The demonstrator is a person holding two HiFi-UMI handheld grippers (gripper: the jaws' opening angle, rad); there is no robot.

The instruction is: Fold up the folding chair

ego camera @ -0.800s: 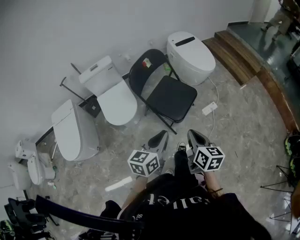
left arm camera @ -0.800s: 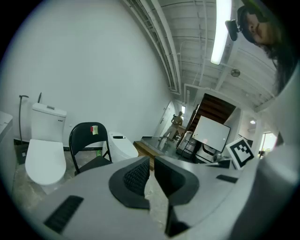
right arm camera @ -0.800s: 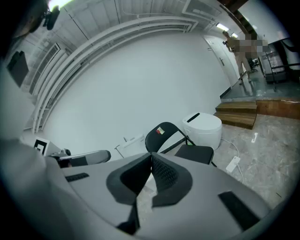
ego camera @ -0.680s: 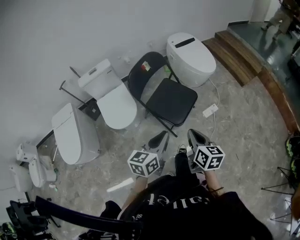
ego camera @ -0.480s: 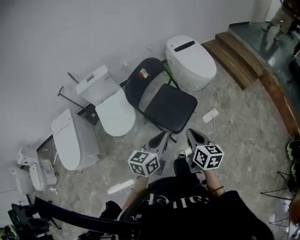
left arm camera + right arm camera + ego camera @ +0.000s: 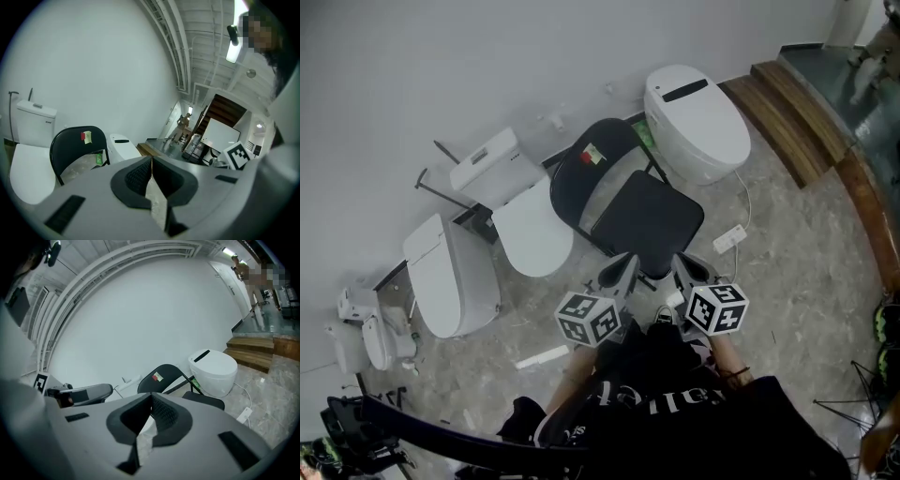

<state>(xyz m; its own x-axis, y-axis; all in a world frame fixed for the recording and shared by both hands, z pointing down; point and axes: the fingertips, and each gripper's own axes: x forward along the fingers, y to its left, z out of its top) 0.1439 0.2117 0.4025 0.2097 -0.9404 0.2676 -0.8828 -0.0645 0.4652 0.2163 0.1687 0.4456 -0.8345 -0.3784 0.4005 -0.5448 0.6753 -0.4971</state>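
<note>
A black folding chair (image 6: 633, 211) stands unfolded on the floor, its rounded back (image 6: 591, 164) toward the white wall, a small sticker on it. Both grippers hover just short of the seat's front edge. My left gripper (image 6: 623, 267) is shut with nothing in it; in its own view the chair back (image 6: 77, 145) shows left of the closed jaws. My right gripper (image 6: 689, 267) is also shut and empty; its view shows the chair (image 6: 164, 376) straight ahead and the left gripper (image 6: 82, 393) off to the left.
White toilets flank the chair: one (image 6: 520, 211) on its left, another (image 6: 445, 272) further left, a rounded one (image 6: 698, 122) on its right. A power strip with cable (image 6: 731, 239) lies on the marble floor. Wooden steps (image 6: 797, 112) rise at the right.
The person has stepped toward the chair. Both grippers, still shut, now sit nearly at the seat's front edge instead of a stride short of it.
</note>
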